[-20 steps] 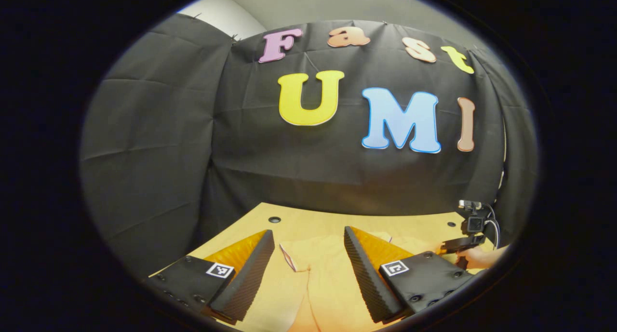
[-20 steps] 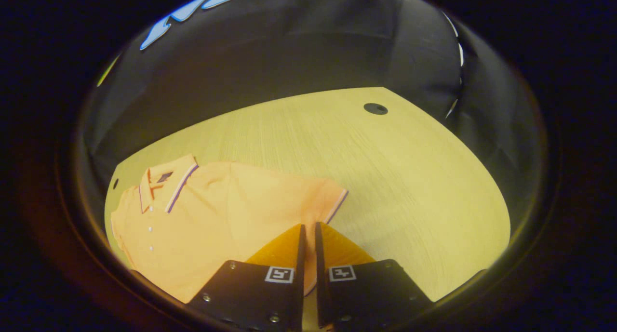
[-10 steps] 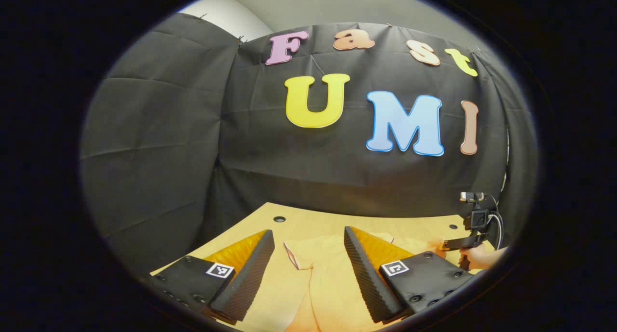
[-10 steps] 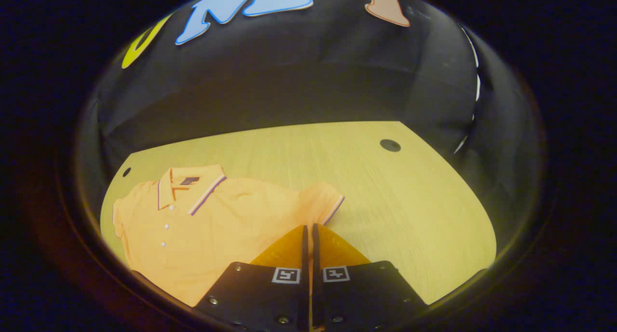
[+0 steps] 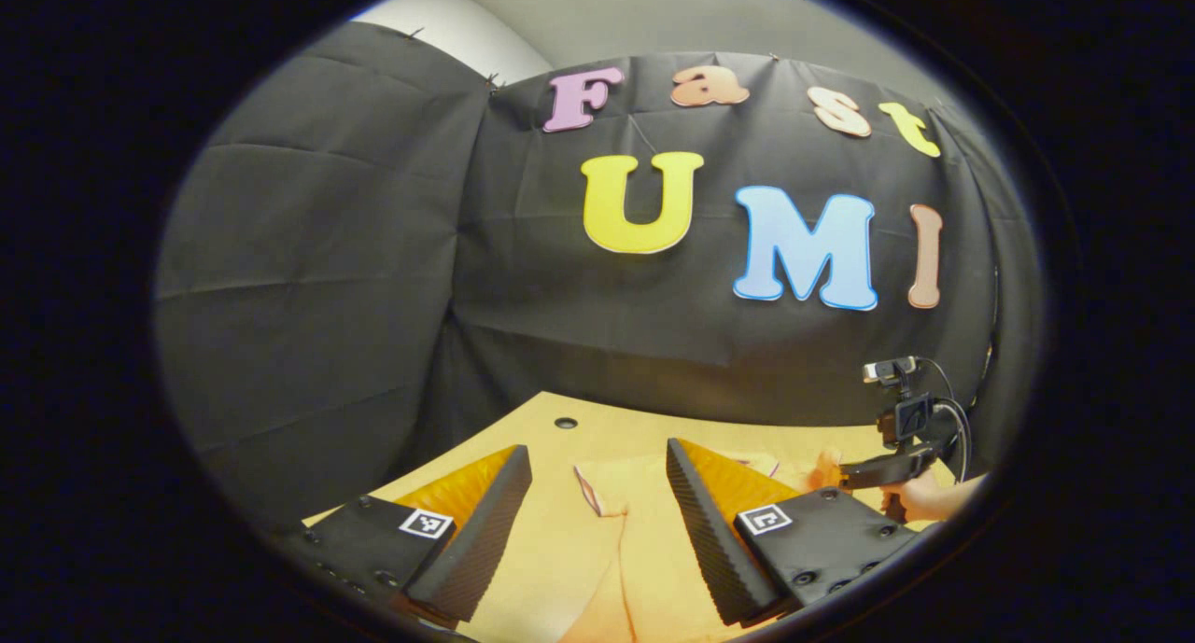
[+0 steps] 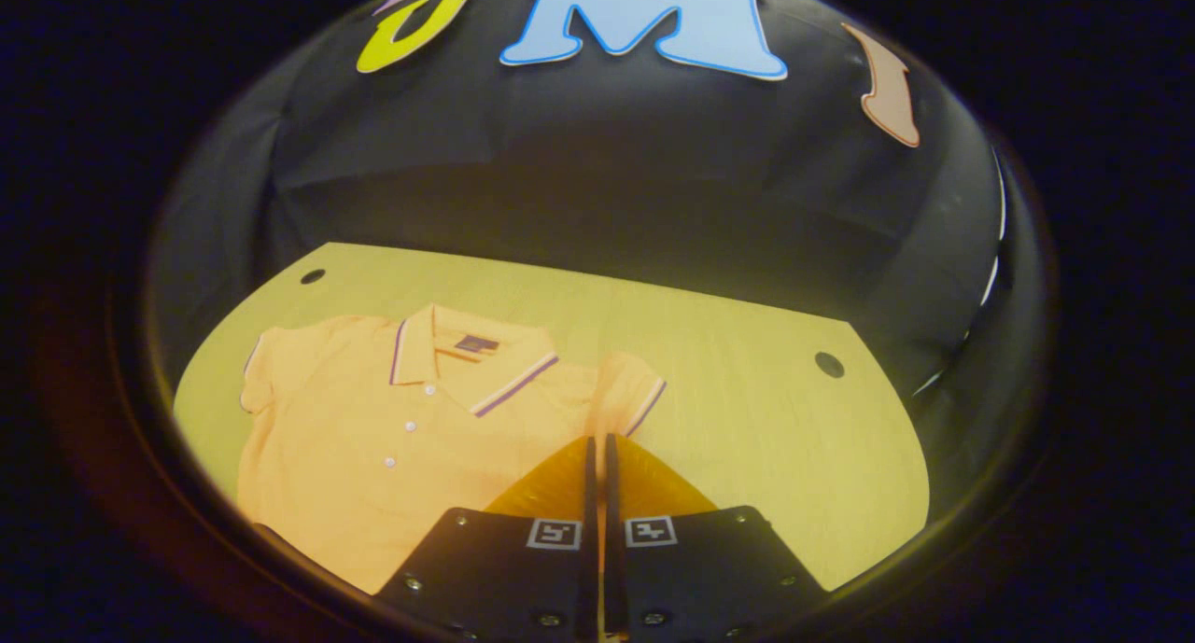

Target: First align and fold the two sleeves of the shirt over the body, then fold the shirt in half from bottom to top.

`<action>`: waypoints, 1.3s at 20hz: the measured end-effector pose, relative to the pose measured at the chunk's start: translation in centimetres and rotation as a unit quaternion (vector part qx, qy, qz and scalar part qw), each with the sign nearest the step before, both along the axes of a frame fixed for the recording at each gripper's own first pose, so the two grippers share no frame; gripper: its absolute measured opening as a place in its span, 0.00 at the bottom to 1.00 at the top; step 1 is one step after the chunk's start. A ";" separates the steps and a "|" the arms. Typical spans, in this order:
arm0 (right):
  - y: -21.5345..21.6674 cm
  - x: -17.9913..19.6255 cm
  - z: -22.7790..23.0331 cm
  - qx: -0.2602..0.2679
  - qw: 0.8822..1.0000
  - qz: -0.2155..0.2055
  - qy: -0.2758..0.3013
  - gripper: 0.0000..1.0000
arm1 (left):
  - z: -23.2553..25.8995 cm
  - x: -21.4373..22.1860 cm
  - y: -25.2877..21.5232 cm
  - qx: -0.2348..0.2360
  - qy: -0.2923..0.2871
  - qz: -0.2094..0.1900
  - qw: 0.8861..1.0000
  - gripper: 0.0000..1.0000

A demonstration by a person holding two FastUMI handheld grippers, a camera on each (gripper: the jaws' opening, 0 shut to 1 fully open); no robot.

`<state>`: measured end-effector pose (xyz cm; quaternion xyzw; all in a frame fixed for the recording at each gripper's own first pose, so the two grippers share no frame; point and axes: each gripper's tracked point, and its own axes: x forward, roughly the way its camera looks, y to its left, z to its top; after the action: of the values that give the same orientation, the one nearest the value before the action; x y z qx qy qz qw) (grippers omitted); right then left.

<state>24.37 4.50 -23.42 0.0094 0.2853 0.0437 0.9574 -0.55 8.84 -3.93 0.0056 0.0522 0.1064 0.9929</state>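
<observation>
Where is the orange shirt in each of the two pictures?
Left gripper view: the orange shirt lies low in the middle, between the open left gripper fingers, on the table.
Right gripper view: the shirt spreads over the lower left, collar up, with the right gripper closed on its sleeve.
Shared landmark: the wooden table with small dark holes.
</observation>
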 end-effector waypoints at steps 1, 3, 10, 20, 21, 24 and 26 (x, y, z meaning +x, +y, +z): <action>0.7 0.0 0.0 0.001 1.000 0.003 0.001 0.03 | 0.2 -0.1 0.6 0.001 -0.002 0.003 1.000 0.94; 1.9 -0.1 -0.5 -0.002 1.000 0.012 0.007 0.03 | 0.3 -0.2 1.8 0.002 -0.001 0.009 1.000 0.94; 4.2 -0.2 -2.3 -0.002 0.999 0.024 0.042 0.07 | 0.3 0.3 3.7 0.003 0.002 0.001 1.000 0.95; 4.6 -1.0 -1.7 0.024 0.998 0.009 0.051 0.35 | 0.2 1.7 4.8 0.001 0.002 -0.017 1.000 0.94; 4.5 -1.3 -1.4 0.028 0.998 0.007 0.049 0.39 | 0.1 2.1 4.7 -0.001 0.002 -0.021 1.000 0.94; 4.6 -2.2 0.3 0.048 0.998 0.001 0.036 0.58 | -0.5 3.3 4.3 -0.007 0.006 -0.038 0.999 0.94; 4.6 -2.8 1.7 0.059 0.998 -0.008 0.026 0.72 | -1.2 4.6 3.9 -0.012 0.012 -0.053 0.998 0.94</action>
<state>21.52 9.12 -21.77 0.0690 0.3066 0.0522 0.9479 4.06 12.76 -5.08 -0.0019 0.0651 0.0526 0.9965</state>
